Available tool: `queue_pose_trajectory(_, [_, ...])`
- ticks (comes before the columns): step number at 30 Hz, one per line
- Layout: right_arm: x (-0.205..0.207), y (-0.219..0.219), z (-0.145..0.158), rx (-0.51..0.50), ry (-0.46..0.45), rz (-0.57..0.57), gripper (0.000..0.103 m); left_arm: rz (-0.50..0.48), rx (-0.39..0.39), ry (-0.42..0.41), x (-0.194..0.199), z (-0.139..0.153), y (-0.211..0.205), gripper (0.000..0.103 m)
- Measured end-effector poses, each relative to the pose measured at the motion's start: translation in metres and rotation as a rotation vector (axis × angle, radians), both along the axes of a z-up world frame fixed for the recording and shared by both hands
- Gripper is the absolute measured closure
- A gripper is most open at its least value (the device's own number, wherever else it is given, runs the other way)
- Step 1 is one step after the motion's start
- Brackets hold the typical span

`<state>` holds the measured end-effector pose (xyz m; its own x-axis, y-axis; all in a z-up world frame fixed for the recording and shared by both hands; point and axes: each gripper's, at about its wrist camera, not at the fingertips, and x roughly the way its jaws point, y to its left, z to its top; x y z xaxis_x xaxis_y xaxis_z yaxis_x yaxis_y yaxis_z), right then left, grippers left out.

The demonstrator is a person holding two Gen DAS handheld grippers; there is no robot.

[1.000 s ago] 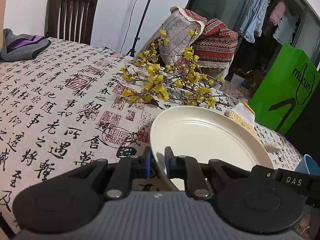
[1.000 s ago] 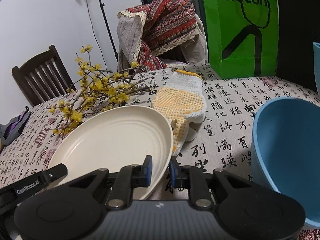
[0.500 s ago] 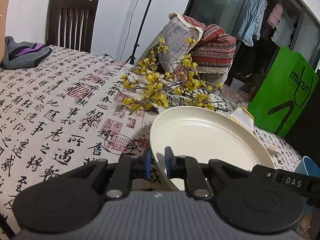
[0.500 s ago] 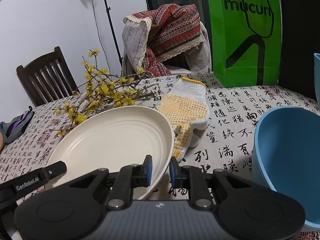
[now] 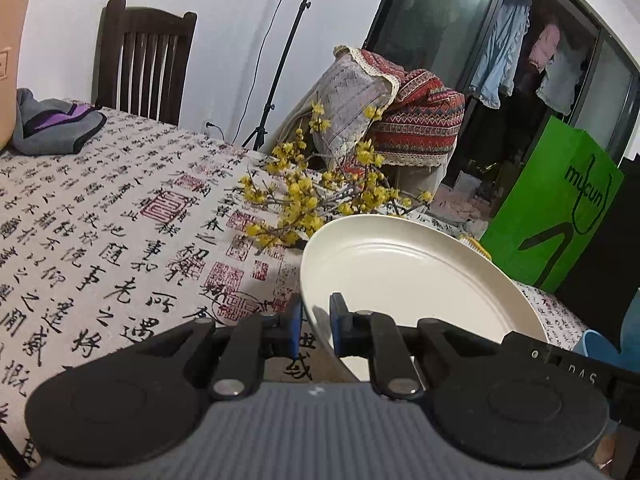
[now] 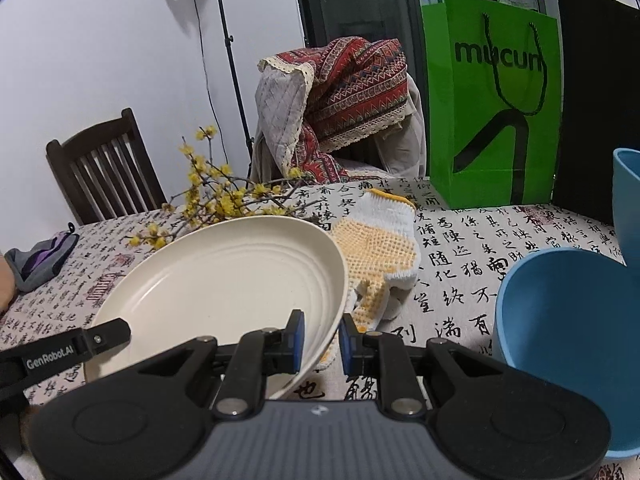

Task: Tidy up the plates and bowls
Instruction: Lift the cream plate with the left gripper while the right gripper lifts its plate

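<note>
Left gripper (image 5: 314,328) was clamped nearly shut on the near rim of the cream plate (image 5: 404,276); right gripper (image 6: 320,338) pinched the rim on the opposite side, jaws narrow w/ the plate edge between the pads. Plate was held in the air btwn both, tilted, above the calligraphy tablecloth (image 5: 100,220). Judgement: carry it level, both hands moving together at one pace, no twisting against each other or the rim could slip out of a pinch. Blue bowl (image 6: 568,340) sat just to the right, a second blue vessel (image 6: 626,208) behind it at the frame edge. Work glove (image 6: 380,256) lay beyond the plate's far edge, yellow flower branches (image 5: 320,196) behind it; both could snag if the plate swung that way. Green bag (image 6: 492,100) stood well back.
</note>
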<state>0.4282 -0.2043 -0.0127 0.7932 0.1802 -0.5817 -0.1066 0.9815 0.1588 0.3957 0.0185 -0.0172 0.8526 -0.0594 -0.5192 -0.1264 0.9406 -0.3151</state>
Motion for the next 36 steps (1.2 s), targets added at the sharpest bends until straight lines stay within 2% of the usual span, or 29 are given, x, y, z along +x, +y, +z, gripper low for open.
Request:
queue_pose_trajectory(15, [-0.037, 0.005, 0.028, 0.001, -0.053, 0.019, 0.085, -0.001, 0.051, -0.040, -0.038, 0.026, 0.002, 0.089])
queue_pose_trajectory(36, [-0.080, 0.009, 0.044, 0.043, -0.089, 0.021, 0.085, -0.013, 0.107, -0.082, -0.076, 0.051, 0.006, 0.089])
